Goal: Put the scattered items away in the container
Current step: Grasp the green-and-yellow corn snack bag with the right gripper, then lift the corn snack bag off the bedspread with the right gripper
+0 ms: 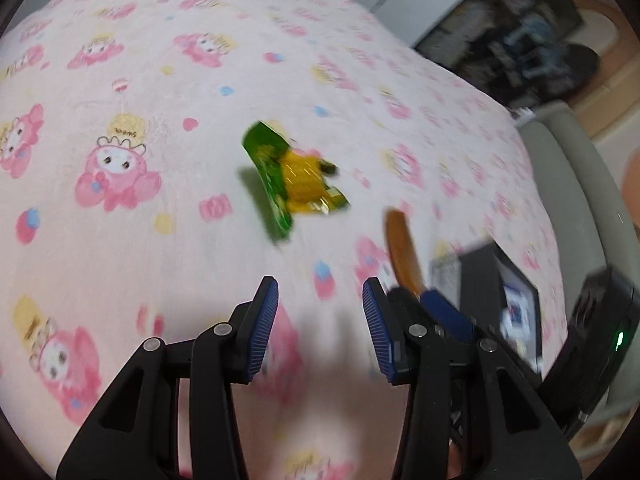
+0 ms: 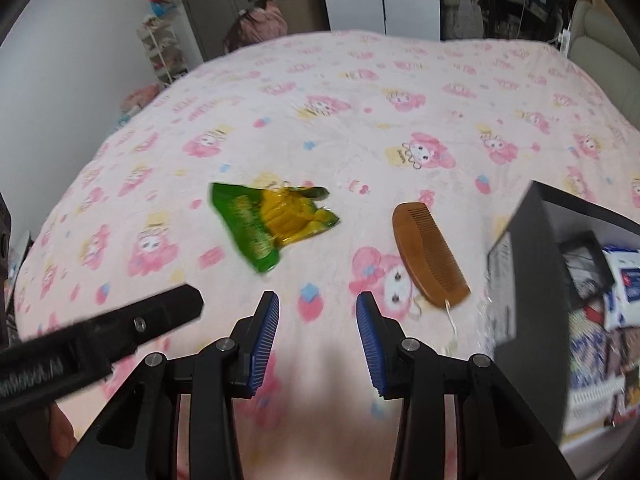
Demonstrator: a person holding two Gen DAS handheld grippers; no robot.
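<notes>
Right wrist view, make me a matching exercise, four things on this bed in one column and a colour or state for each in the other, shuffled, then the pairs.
Things:
1. snack packet
2. comb
3. box
4. right hand-held gripper

Descriptions:
A. black, with items already inside
B. open, holding nothing
C. green and yellow, lying on the blanket
D. brown wood, lying beside the box

Pairs: 1-C, 2-D, 3-A, 4-B

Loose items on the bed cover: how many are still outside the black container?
2: the green snack packet lies mid-cover; the wooden comb lies right of it, beside the black container. Others may be out of view.
</notes>
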